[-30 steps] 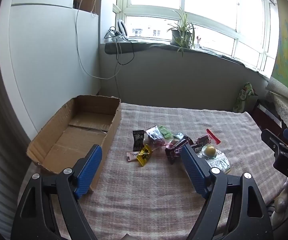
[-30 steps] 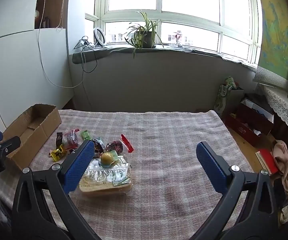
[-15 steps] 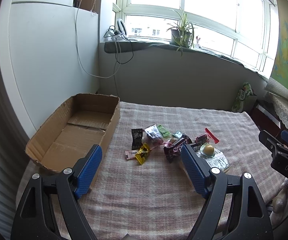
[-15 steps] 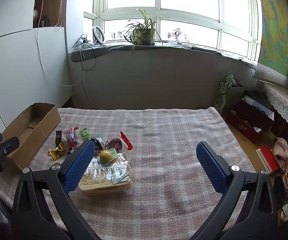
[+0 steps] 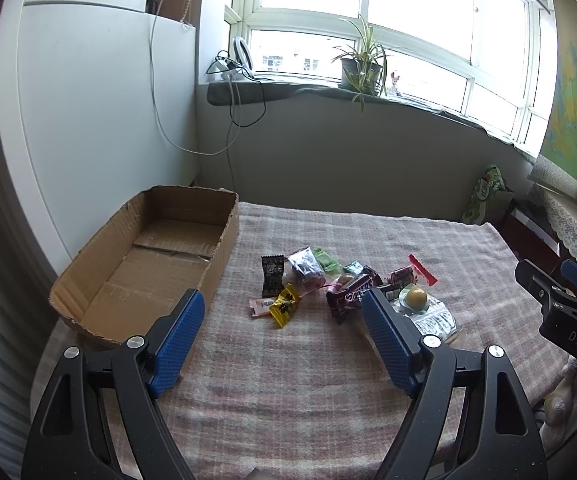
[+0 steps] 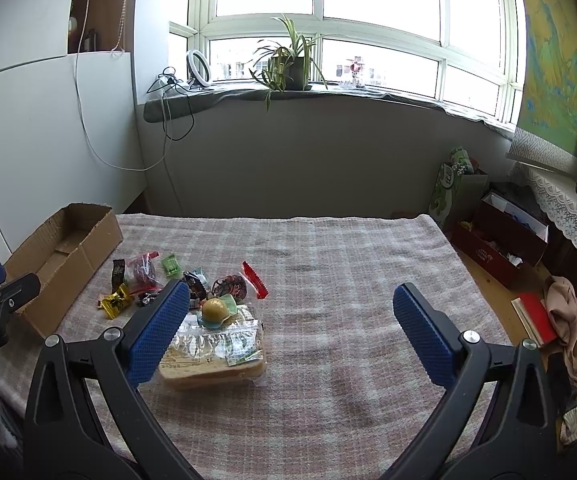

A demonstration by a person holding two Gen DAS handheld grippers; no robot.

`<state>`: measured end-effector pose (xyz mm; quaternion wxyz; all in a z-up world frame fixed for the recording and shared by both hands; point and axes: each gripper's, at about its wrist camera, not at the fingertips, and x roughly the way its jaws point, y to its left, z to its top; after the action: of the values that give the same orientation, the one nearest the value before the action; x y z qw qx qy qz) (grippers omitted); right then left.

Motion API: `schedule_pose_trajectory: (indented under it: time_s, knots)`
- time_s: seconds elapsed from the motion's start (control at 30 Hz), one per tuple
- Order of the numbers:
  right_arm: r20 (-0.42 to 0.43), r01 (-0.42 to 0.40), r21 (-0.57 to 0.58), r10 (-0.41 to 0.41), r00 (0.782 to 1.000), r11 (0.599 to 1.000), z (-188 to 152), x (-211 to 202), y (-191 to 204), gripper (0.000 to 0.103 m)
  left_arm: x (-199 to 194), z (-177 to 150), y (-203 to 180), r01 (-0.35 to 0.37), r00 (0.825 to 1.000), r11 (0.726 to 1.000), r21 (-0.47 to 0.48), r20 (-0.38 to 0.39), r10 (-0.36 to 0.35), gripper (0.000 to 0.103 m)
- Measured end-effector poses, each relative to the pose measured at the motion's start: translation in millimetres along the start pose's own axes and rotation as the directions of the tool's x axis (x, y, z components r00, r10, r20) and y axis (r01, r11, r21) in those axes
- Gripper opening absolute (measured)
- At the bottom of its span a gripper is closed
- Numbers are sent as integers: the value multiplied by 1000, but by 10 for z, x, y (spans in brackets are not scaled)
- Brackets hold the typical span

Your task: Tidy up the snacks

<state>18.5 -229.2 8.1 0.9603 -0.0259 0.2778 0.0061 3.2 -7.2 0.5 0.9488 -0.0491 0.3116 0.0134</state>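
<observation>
— Both claws gape wide and hold nothing. Left claw [image 5: 282, 338] hangs over the blanket [image 5: 288, 400], its blue pads [image 5: 176, 340] well apart; right claw [image 6: 288, 332] the same, off to the side.

— What sits between the left pads?

— Seen past them, the snack pile [image 5: 328, 288]: a yellow candy [image 5: 284, 309] beside a small pink wrapper [image 5: 259, 306], a black sachet [image 5: 271, 274] behind those, a clear bag [image 5: 306, 266] with dark pieces, a green packet [image 5: 327, 261], a dark bar [image 5: 348, 296] just by the right-hand pad, and a red strip [image 5: 422, 269] at the far edge.

— And nearer the right claw?

— Its left-hand pad [image 6: 160, 332] overlaps a wrapped sandwich [image 6: 216, 356] in the frame; whether they touch I cannot tell. A round yellow sweet [image 6: 214, 309] lies on top of the sandwich.

— Where is the box?

— Open cardboard box [image 5: 148, 264], at the blanket's left edge, just beside the pile, with only bare cardboard showing inside. Beyond it all, a windowsill with a potted plant [image 6: 288, 60].
</observation>
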Motion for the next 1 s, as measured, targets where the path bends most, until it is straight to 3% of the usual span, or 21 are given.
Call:
schedule_pose_trajectory:
  time_s: [1.0]
  knots:
    - [-5, 2, -4, -2, 1000, 1000, -22, 12, 25, 103, 21, -21, -22, 9, 1000, 1000, -1, -11, -9, 82]
